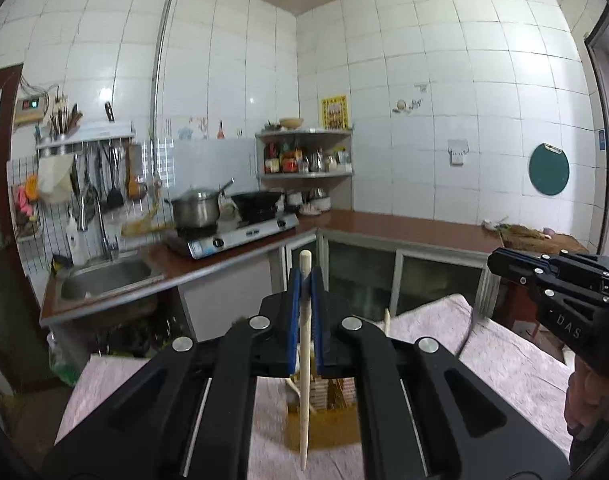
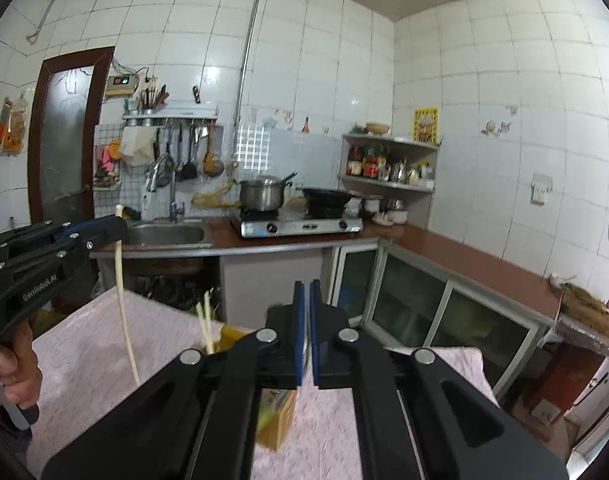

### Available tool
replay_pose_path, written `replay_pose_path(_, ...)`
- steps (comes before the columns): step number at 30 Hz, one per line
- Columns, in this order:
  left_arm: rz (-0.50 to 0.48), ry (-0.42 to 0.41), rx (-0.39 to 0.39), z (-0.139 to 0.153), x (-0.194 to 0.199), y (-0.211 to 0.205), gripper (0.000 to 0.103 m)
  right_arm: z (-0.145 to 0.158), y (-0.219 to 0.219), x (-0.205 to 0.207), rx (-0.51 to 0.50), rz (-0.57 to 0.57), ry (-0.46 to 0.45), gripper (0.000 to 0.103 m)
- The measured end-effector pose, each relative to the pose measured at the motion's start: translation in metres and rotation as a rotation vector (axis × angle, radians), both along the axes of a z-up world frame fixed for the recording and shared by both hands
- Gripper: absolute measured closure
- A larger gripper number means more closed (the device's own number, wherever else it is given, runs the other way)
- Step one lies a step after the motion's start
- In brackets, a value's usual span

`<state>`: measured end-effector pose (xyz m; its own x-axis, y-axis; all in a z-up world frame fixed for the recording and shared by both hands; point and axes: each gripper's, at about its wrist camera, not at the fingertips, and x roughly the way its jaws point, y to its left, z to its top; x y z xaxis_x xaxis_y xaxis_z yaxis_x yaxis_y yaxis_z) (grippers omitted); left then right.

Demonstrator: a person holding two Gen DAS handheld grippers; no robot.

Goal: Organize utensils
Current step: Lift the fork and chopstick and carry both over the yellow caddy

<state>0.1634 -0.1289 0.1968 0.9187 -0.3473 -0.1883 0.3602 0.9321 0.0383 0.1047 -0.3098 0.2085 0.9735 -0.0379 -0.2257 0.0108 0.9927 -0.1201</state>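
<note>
Left gripper [image 1: 304, 280], frame centre: jaws clamped on pale wooden chopstick [image 1: 305, 360], hanging upright above yellow box [image 1: 324, 428] on pink cloth [image 1: 504, 360]; right gripper [image 2: 307, 284]: jaws together, nothing between

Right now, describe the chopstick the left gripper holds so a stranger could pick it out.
Find the table under the pink cloth. Above it, the left gripper is shut on one pale chopstick, hanging nearly upright. Unlike the other chopsticks standing in the yellow box, it is lifted clear, alone.
</note>
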Motion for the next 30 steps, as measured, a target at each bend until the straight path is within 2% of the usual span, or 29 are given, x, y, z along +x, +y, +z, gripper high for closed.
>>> replay_pose_path(4, 0.017, -0.017, -0.067, -0.004, 0.023, -0.001, 0.099, -0.003, 0.001, 0.017, 0.002, -0.015, -0.032, 0.1)
replay_pose_path(6, 0.025, 0.001, -0.069, -0.012, 0.034, 0.0, 0.099, -0.012, 0.002, 0.025, -0.02, -0.003, -0.006, 0.101)
replay_pose_path(10, 0.035, 0.067, -0.05, -0.036, 0.052, 0.0, 0.099, -0.038, -0.023, 0.043, 0.051, 0.007, 0.106, 0.1)
replay_pose_path(12, 0.035, 0.115, -0.026, -0.051, 0.06, 0.0, 0.099, -0.06, -0.047, 0.051, 0.099, -0.013, 0.187, 0.1)
replay_pose_path(14, 0.042, 0.147, -0.017, -0.062, 0.061, 0.004, 0.099, -0.094, -0.085, 0.056, 0.173, -0.045, 0.315, 0.1)
replay_pose_path(17, 0.049, 0.206, 0.012, -0.08, 0.059, 0.013, 0.099, -0.145, -0.144, 0.06, 0.252, -0.225, 0.434, 0.097)
replay_pose_path(19, 0.055, 0.231, 0.016, -0.087, 0.056, 0.021, 0.099, -0.183, -0.179, 0.066, 0.336, -0.301, 0.531, 0.096)
replay_pose_path(24, 0.072, 0.258, -0.011, -0.095, 0.048, 0.041, 0.099, -0.241, -0.197, 0.085, 0.472, -0.299, 0.647, 0.096)
replay_pose_path(27, 0.07, 0.258, -0.028, -0.097, 0.046, 0.046, 0.099, -0.258, -0.19, 0.097, 0.495, -0.301, 0.68, 0.096)
replay_pose_path(29, 0.066, 0.257, -0.033, -0.097, 0.047, 0.049, 0.099, -0.266, -0.189, 0.102, 0.498, -0.318, 0.688, 0.086)
replay_pose_path(30, 0.065, 0.258, -0.035, -0.097, 0.048, 0.049, 0.099, -0.268, -0.187, 0.105, 0.508, -0.32, 0.691, 0.07)
